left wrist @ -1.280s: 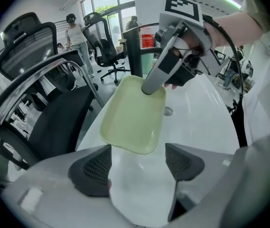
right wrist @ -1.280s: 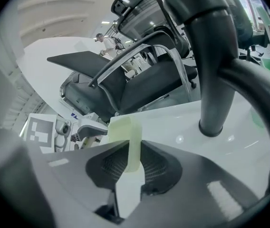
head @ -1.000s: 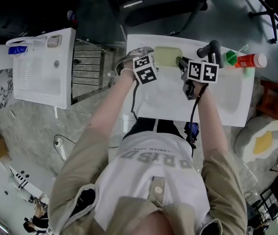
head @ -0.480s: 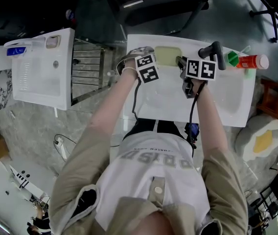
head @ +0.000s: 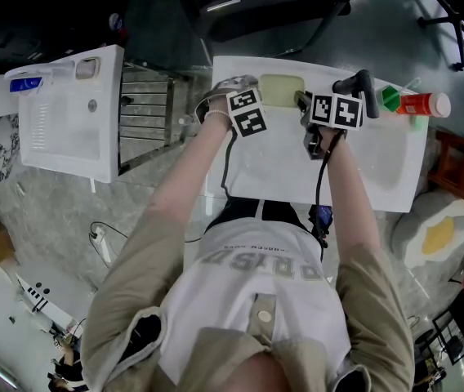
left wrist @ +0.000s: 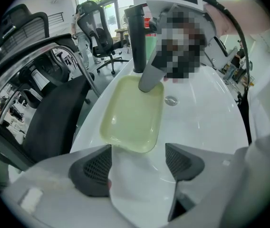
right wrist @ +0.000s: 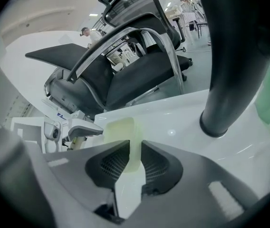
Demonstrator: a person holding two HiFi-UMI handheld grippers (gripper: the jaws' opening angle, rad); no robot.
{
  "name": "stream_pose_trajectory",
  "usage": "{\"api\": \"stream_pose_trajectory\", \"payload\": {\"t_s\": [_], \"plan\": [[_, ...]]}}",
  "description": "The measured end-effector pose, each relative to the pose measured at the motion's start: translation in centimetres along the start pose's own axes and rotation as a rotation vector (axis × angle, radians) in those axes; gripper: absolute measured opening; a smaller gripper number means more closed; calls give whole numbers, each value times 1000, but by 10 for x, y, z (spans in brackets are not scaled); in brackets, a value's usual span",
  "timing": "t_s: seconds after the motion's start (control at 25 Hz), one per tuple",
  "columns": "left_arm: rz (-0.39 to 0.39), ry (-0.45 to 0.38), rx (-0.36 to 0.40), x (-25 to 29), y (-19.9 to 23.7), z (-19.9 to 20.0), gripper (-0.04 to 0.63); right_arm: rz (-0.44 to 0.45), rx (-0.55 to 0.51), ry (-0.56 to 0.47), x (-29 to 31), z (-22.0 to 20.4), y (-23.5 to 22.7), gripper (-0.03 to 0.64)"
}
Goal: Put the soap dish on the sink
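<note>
Soap dish (head: pixel 280 91) reaches the sink (head: pixel 363 174): the pale yellow-green tray lies on the white basin's back ledge, just beside the black tap (head: pixel 354 82), as a person leaning over the basin works a claw in each hand.

The right claw (right wrist: pixel 134 164) has the dish's rim at the tap end between its pads, which touch it on both sides, though the jaws are starting to part. The left claw (left wrist: pixel 137 161) hangs with its jaws well apart and only bare sink surface between them. The dish sits just ahead of it, clear of its pads, with the drain (left wrist: pixel 171 100) off to one side.

Over the past second little else shifts. From the head view the dish keeps to the same spot by the tap. The right claw edges only slightly toward the back of the sink, and the left one holds its place.

The one real change is the loosening of the right-hand grip, which suggests the placing is all but done and the release is under way. The dish appears to lie flat on the ledge, so it should stay put once freed. On this reading, the right claw has only to let go fully and draw clear without dragging the rim.

An orange-red bottle (head: pixel 416 102) lies on the sink's edge beyond the tap, well apart from the dish.
</note>
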State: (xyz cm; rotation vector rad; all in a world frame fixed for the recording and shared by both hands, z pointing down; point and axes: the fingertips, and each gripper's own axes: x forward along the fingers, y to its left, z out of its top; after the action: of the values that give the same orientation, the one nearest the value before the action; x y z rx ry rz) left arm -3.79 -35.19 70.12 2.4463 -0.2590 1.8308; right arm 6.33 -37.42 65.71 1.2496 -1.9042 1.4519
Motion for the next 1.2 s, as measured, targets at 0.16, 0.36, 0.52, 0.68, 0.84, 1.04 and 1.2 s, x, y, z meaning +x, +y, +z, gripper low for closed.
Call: {"api": "stream_pose_trajectory", "payload": {"t_s": [0.16,0.36,0.52,0.68,0.84,1.04,1.2], "plan": [[-1,-2,-5,0,0,1,370,-22,-5,8,3,-2,-4,83],[1,-3,-9,2,2,1,370,-53,-10,16,8,-2,-7,87],[11,-5,-16,3,5,3,370,-70,3,11,10,0,-10,92],[18,-1,-22,4,7,3,370,-92,16,1,11,3,-11,92],[27,2,-28,4,10,4,370,-142,-31,11,11,5,-12,98],[30,7,-29,5,12,3,370,-220,-124,31,12,7,-15,95],[35,4,-31,6,13,4,370,-254,-155,36,12,8,-16,89]]}}
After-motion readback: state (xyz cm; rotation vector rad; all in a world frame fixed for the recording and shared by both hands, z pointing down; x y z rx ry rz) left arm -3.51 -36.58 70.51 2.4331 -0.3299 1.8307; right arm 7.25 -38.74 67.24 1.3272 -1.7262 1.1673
